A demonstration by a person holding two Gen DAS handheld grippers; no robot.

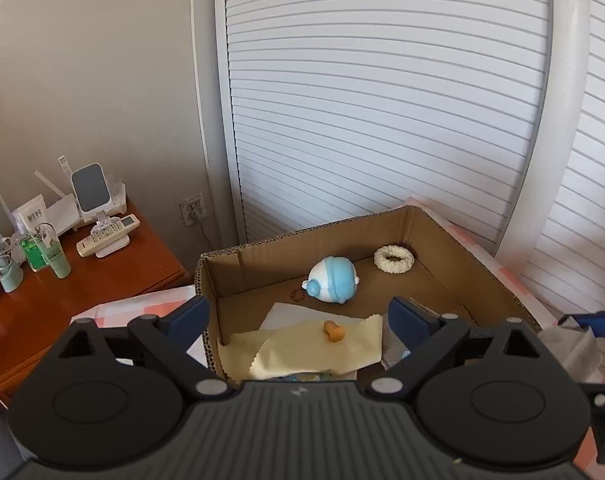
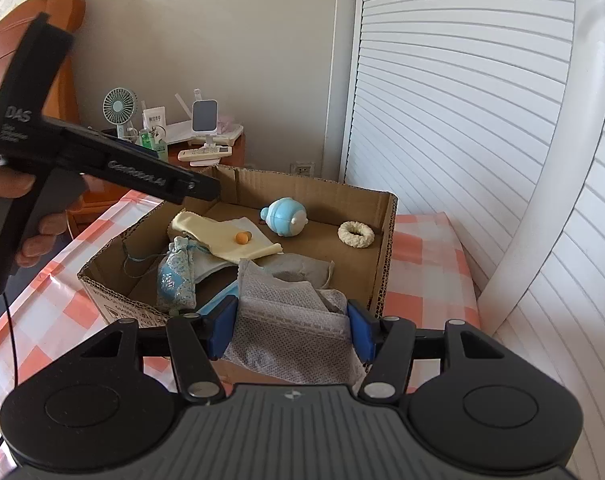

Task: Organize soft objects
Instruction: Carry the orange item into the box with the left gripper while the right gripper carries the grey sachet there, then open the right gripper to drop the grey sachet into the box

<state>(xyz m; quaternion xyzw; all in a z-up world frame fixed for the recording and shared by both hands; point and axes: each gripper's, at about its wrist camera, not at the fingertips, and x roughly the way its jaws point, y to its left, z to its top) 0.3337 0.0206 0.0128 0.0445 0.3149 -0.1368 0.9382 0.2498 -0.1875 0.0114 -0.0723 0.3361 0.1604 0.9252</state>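
A cardboard box (image 1: 482, 264) (image 2: 386, 240) stands on a checked tablecloth. Inside lie a yellow cloth (image 1: 302, 348) (image 2: 222, 236) with an orange earplug (image 1: 333, 331) (image 2: 243, 237) on it, a blue-white toy (image 1: 333, 280) (image 2: 284, 216), a cream scrunchie (image 1: 394, 258) (image 2: 355, 234), a blue patterned pouch (image 2: 176, 280) and a grey pouch (image 2: 302, 270). My left gripper (image 1: 298, 316) is open and empty over the box's near left corner. My right gripper (image 2: 290, 332) is wide open around a grey mesh cloth (image 2: 290, 332) draped over the box's near edge; its pads are apart from the cloth.
A wooden nightstand (image 1: 102, 280) (image 2: 238, 144) at the left holds a fan (image 2: 119, 108), tubes, a phone stand (image 1: 90, 194) and remotes. White louvred doors (image 1: 382, 100) stand behind the box. The left gripper's body (image 2: 102, 160) hangs over the box's left side.
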